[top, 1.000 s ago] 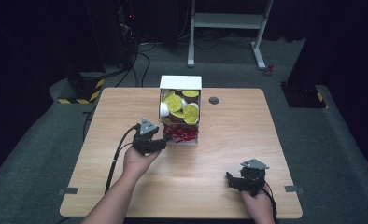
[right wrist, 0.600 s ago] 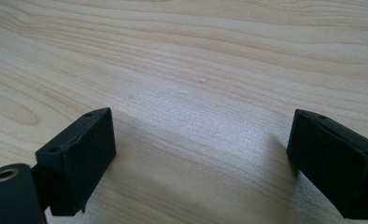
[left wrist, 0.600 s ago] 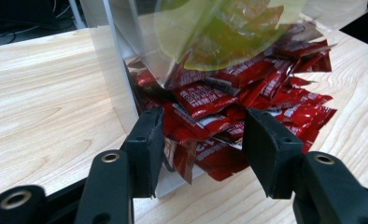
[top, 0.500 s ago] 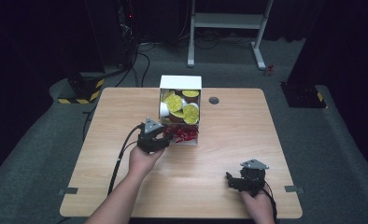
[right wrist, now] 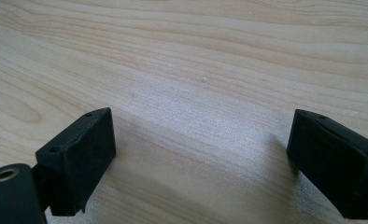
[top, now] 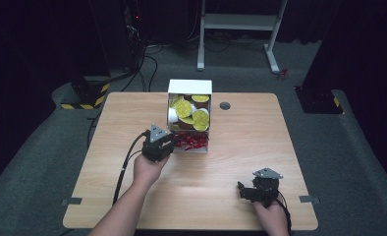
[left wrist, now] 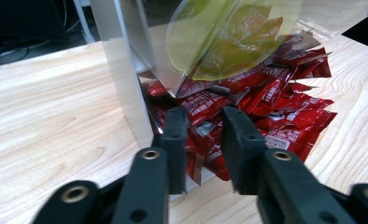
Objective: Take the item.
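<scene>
Writing: none is being made out on the red packets [left wrist: 247,105].
Left gripper [left wrist: 203,122]: jaws, just closing, are being pinched on a packet at the dispenser box [top: 189,88] near the table's [top: 290,162] middle.
Right gripper [right wrist: 201,154]: is being held open, resting near the front-right corner as before.

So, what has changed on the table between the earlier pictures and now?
The left gripper has just been closing its jaws on the red packets at the bottom of the white box; one packet lies between the jaws, though a firm grip cannot be confirmed. The hand itself kept its place. The right gripper, open above the bare table, the box and the yellow-lidded cups stayed as they were.
</scene>
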`<state>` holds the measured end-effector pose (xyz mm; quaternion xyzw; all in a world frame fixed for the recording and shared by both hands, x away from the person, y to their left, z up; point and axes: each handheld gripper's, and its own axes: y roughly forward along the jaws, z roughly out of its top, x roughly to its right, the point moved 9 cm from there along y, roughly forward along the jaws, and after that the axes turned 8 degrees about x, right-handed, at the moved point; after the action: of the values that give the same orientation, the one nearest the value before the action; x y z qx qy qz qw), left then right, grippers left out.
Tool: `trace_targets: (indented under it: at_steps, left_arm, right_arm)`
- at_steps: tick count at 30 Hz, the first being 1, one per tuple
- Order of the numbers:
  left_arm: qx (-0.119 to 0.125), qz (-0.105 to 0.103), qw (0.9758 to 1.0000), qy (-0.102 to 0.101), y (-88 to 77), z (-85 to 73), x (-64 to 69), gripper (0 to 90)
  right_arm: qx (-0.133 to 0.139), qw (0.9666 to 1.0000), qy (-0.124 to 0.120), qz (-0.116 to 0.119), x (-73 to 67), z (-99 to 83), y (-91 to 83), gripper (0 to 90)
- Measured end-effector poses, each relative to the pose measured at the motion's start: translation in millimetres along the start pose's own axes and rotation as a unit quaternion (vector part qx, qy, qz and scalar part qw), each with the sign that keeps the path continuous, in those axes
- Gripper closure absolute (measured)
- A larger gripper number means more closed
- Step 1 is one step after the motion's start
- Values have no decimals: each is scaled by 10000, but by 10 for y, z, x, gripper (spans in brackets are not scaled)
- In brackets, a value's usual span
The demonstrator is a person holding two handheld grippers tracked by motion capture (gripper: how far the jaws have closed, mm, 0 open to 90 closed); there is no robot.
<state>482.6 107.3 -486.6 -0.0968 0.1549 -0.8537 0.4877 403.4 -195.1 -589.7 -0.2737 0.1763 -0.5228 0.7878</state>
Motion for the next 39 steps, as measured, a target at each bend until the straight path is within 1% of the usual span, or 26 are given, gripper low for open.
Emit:
trace_targets:
  at_steps: [1, 5, 11, 14, 15, 17, 19, 20, 22, 23, 25, 27, 29, 30, 31, 33, 34, 35, 39]
  left_arm:
    - [0, 9, 10000, -23, -4, 3, -1, 735]
    - [49, 32, 10000, -15, -32, 18, 9, 767]
    - [89, 29, 9999, -49, -106, 14, 24, 769]
    - [113, 30, 9999, -27, -138, 20, 20, 772]
    - [134, 10, 9999, -48, -171, 19, 29, 772]
    - [141, -3, 9999, -46, -183, 19, 32, 765]
    - [165, -5, 9999, -49, -195, 14, 32, 721]
    - [146, -36, 9999, -63, -190, 7, 35, 674]
    - [85, 14, 10000, -37, -153, -19, 42, 581]
    - [85, 14, 10000, -37, -153, -19, 42, 553]
    - [-13, 80, 10000, -27, -87, -54, 34, 536]
    - [-36, 64, 10000, -42, -67, -62, 33, 548]
    - [-3, 111, 9999, 11, -63, -56, 33, 663]
    - [26, 165, 9998, 49, -82, -42, 27, 703]
    - [26, 165, 9998, 49, -82, -42, 27, 730]
    - [56, 156, 9999, 46, -108, -29, 31, 759]
    - [101, 156, 9998, 107, -152, -15, 39, 780]
    - [101, 156, 9998, 107, -152, -15, 39, 788]
    - [247, 164, 9995, 122, -292, 19, 44, 814]
  right_arm:
    - [2, 10000, 6, 5, -2, 0, -1, 80]
    - [8, 10000, -23, 8, -1, -1, -2, 80]
    - [12, 10000, -38, 12, -1, -1, -2, 80]
    - [2, 10000, -44, 17, -1, -3, -4, 80]
    - [1, 10000, -44, 18, -1, -3, -4, 80]
    - [6, 10000, -51, 15, 0, -2, -3, 80]
    - [8, 10000, -51, 16, 1, -2, -3, 80]
    - [1, 10000, -43, 17, -1, -3, -4, 80]
    - [2, 10000, -43, 17, -1, -3, -4, 80]
    - [2, 10000, -43, 17, -1, -3, -4, 80]
    - [6, 10000, -52, 15, 0, -2, -3, 80]
    - [5, 10000, -36, 15, -3, -2, -4, 80]
    - [7, 10000, -38, 20, -4, -2, -4, 80]
    - [1, 10000, -20, 18, -7, -4, -5, 80]
    - [1, 10000, -20, 18, -7, -4, -5, 80]
    - [1, 10000, -21, 20, -7, -4, -6, 80]
    - [6, 10000, -29, 21, -7, -4, -5, 80]
    - [6, 10000, -29, 21, -7, -4, -5, 80]
    - [16, 10000, -30, 29, -10, -4, -5, 80]
